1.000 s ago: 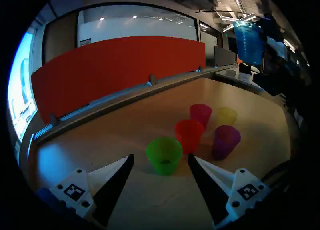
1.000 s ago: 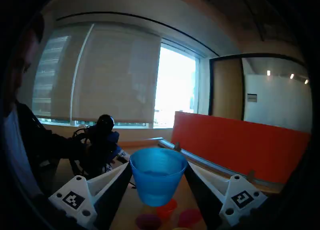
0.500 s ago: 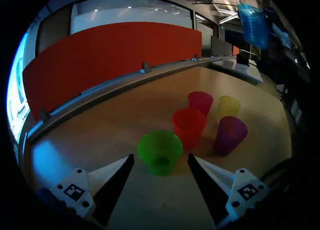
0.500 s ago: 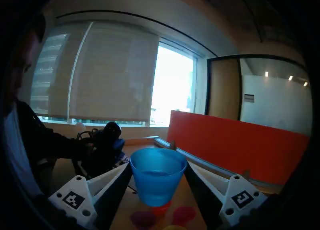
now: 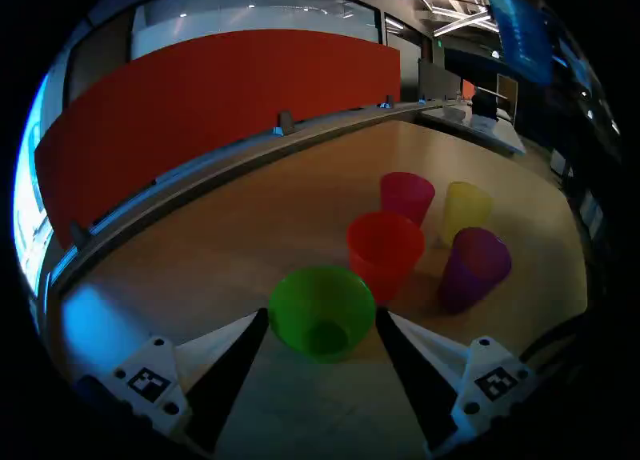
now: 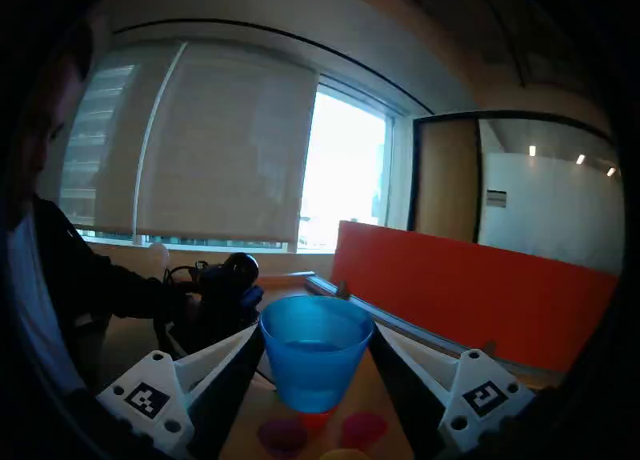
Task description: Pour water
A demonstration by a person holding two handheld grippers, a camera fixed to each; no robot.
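Right tongs [image 6: 316, 330] clamped blue cup [image 6: 316, 368] mid-wall: thin plastic, water-weighted, squeeze gently. Left tongs [image 5: 320, 311] gaped; green cup [image 5: 322, 304] seemingly between tips.

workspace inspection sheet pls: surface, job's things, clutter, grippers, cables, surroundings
surface: wooden table, cups standing on it
job's things: blue cup holding water, held aloft; green cup, red cup, pink cup, yellow cup, purple cup upright in a cluster
clutter: nothing seen
grippers: left gripper open, fingers flanking green cup; right gripper shut on blue cup
cables: possible dark cable by left gripper, unclear
surroundings: red divider panel, window blind, person's sleeve
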